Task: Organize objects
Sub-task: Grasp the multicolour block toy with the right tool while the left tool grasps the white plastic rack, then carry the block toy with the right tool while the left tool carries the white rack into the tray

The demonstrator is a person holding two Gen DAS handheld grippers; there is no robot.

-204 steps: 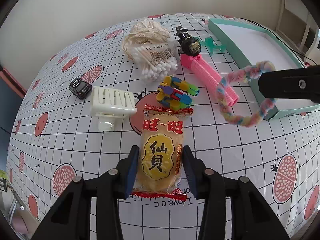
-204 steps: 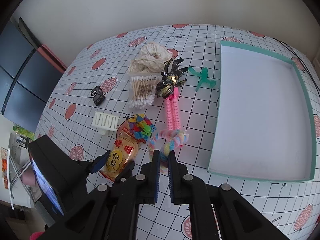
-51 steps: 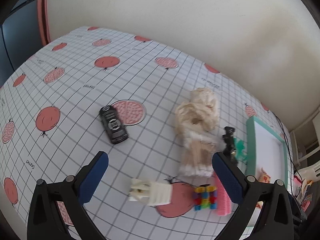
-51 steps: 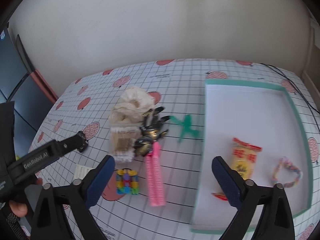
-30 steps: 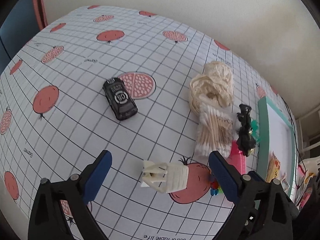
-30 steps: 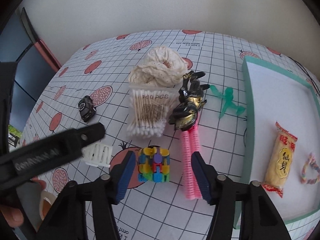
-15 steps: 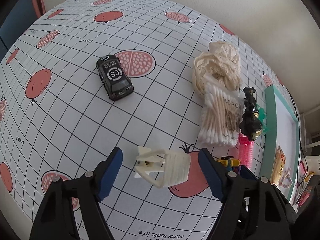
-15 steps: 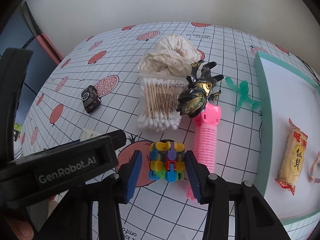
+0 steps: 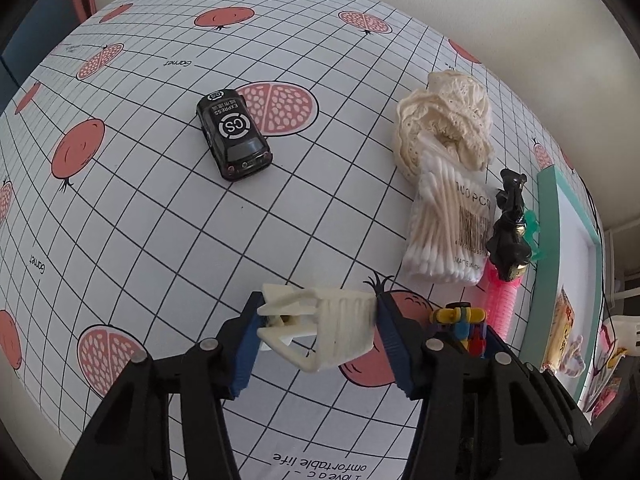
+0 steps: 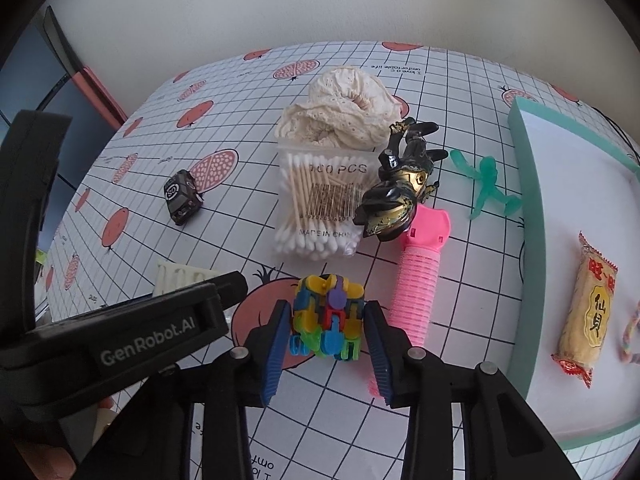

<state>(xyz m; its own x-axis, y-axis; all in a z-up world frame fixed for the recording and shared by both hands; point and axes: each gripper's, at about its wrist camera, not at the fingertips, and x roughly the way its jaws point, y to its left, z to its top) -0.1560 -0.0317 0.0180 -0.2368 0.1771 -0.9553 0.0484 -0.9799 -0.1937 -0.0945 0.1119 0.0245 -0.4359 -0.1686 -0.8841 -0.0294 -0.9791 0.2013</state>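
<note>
My left gripper (image 9: 318,330) is shut on the cream plastic holder (image 9: 324,326), its blue pads pressing both sides; the holder's edge shows in the right wrist view (image 10: 182,278). My right gripper (image 10: 326,334) is closed around the multicoloured block toy (image 10: 328,320), pads at its two sides on the table; the toy also shows in the left wrist view (image 9: 460,320). The teal-rimmed white tray (image 10: 532,184) on the right holds a rice cracker packet (image 10: 586,312) and a pastel braided ring (image 10: 630,330).
On the grid tablecloth lie a black toy car (image 9: 232,140), a cream lace cloth (image 10: 344,110), a cotton swab bag (image 10: 320,204), a black-gold figure (image 10: 400,188), a pink ribbed tube (image 10: 418,276) and a green figurine (image 10: 486,186). The left gripper body (image 10: 100,336) crosses the right view.
Both grippers came down and narrowed: the left closed onto the cream holder, which now tilts between its pads, and the right closed in on the block toy.
</note>
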